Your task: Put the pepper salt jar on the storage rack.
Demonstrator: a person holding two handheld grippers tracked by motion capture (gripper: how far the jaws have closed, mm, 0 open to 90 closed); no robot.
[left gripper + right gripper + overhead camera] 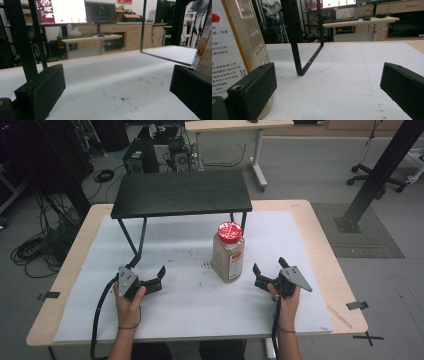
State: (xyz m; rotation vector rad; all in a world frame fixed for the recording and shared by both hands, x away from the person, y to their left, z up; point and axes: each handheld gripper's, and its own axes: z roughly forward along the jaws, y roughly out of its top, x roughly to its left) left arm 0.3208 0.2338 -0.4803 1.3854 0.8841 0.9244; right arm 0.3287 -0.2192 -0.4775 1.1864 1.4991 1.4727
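Bench (pixel 320 227) with light wood edges, covered by a white sheet (pixel 190 305) marked with dark specks. A spice jar (pixel 228 252) with a red lid (pixel 230 232) stands upright near the middle of the sheet, just in front of a small black stand (pixel 181 193) on thin metal legs.

A person's forearms come in from the near edge, one tool in each hand. Left tongs (pixel 156 281) rest low over the sheet, to the left of the jar and apart from it, jaws spread, nothing between them. In the left gripper view the two black pads stand wide apart over bare sheet, with the jar's label (pixel 203 47) at the right edge, close by the right-hand pad.

Right tongs (pixel 268 272) sit just right of the jar, jaws released and wide. In the right gripper view the jar (pixel 239 42) rises directly behind the left-hand pad; whether it touches, I cannot tell. The other pad is well clear. Nothing is gripped. A leg of the stand (pixel 295 45) meets the sheet farther back.
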